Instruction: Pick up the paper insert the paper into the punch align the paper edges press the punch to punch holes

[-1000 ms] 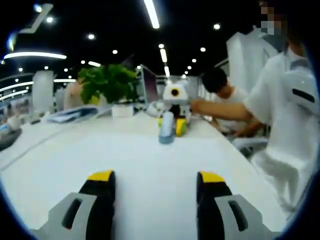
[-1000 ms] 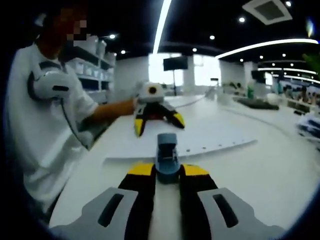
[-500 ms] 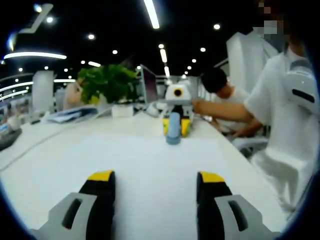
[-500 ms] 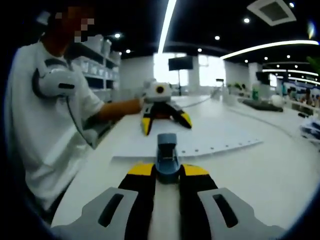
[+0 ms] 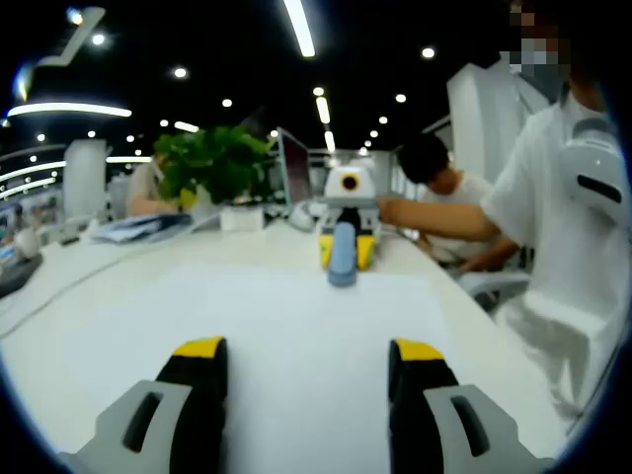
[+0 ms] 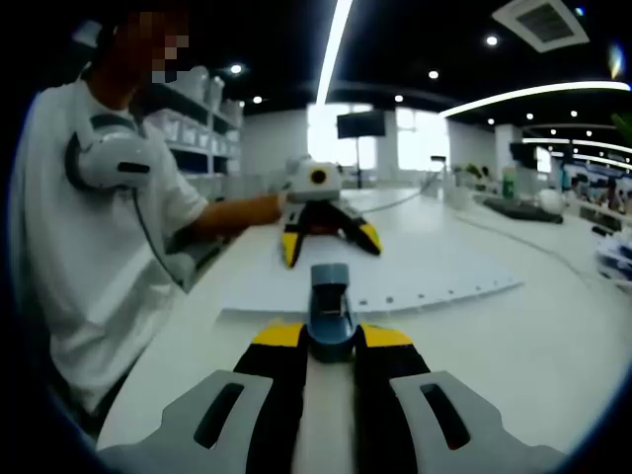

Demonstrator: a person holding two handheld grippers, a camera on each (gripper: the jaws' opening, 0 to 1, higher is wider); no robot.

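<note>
A white paper sheet (image 5: 296, 316) lies flat on the white table, reaching from my left gripper (image 5: 309, 354) to the far side. The left gripper stands open just above the sheet's near part, nothing between its jaws. Across the sheet, my right gripper (image 5: 343, 245) is shut on the small blue punch (image 5: 342, 262). In the right gripper view the punch (image 6: 330, 308) sits upright between the closed jaws of my right gripper (image 6: 330, 338). Beyond it lies the paper (image 6: 395, 269), with a row of holes along its near edge, and the open left gripper (image 6: 328, 242).
A person in a white shirt (image 5: 568, 247) stands at the table's right edge, also seen in the right gripper view as the person (image 6: 89, 247) at left. Another person (image 5: 439, 183) sits behind. A potted plant (image 5: 212, 163) and papers stand at back left.
In the left gripper view, the right gripper with the punch has shifted a little to the right along the paper's far edge. The left gripper has stayed open and still.
</note>
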